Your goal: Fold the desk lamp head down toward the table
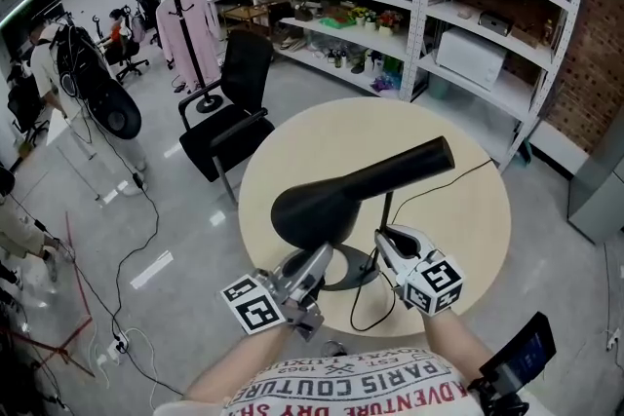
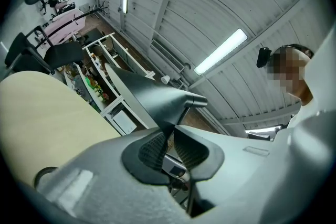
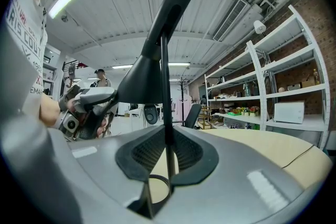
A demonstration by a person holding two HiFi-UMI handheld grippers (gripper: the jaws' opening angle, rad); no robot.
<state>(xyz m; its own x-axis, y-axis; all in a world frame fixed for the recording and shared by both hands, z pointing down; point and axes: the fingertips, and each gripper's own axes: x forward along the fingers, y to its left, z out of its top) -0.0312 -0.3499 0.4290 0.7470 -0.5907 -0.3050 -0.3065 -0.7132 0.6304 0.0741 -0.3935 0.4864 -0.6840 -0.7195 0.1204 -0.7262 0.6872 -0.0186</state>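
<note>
A black desk lamp stands on the round beige table (image 1: 478, 229). Its long cone-shaped head (image 1: 351, 188) lies almost level above the thin upright stem (image 1: 388, 209) and the ring base (image 1: 353, 276). My left gripper (image 1: 322, 258) is shut on the wide end of the head; in the left gripper view the head (image 2: 152, 97) runs down into the narrow gap between the pads (image 2: 152, 150). My right gripper (image 1: 383, 237) is shut on the stem, and in the right gripper view the stem (image 3: 165, 86) passes straight between the pads (image 3: 188, 152), with the head (image 3: 149, 68) above.
The lamp's black cable (image 1: 458, 178) trails across the table to its right edge. A black chair (image 1: 234, 102) stands behind the table at the left, and white shelves (image 1: 419, 5) full of items at the back. More cables lie on the floor at left (image 1: 136, 239).
</note>
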